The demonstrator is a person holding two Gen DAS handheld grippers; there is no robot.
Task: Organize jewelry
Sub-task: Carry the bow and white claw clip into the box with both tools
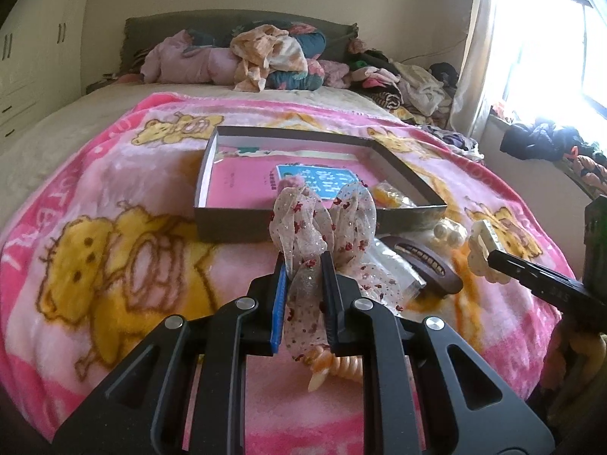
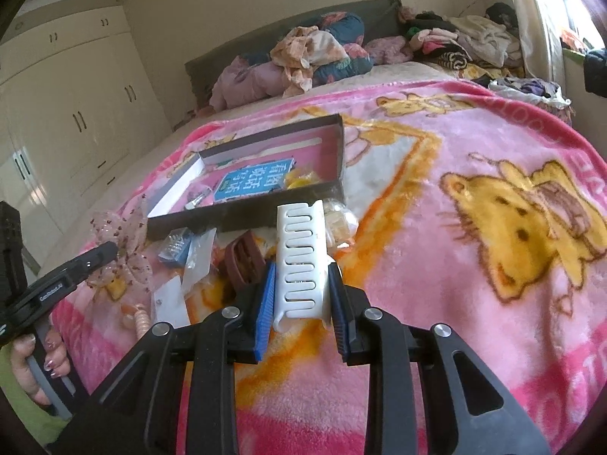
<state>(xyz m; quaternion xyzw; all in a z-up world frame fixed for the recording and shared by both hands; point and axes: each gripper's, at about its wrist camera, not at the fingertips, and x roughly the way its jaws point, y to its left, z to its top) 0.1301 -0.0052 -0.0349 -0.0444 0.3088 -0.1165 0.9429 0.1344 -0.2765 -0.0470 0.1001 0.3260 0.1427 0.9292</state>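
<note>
Right now my left gripper (image 1: 306, 265) is clamped on the sheer bow (image 1: 322, 223), held just before the box (image 1: 235, 223). My right gripper (image 2: 301, 280) pinches the white hair claw (image 2: 301, 254) over the pink blanket (image 2: 474, 265).

Bedroom, cream walls (image 1: 417, 7). Bed (image 1: 49, 129) with beige cover; pink bear-print blanket (image 1: 114, 227) spread over its near end. Dark headboard (image 1: 159, 26) at the far edge, pillows and bundled bedding (image 1: 265, 53) heaped against it. Clothes pile (image 1: 398, 79) at the far right corner. Cream wardrobe (image 2: 76, 113), dark handles, along the left side. Window (image 1: 550, 38) on the right, overexposed daylight; pale curtain (image 1: 470, 76) beside it.
</note>
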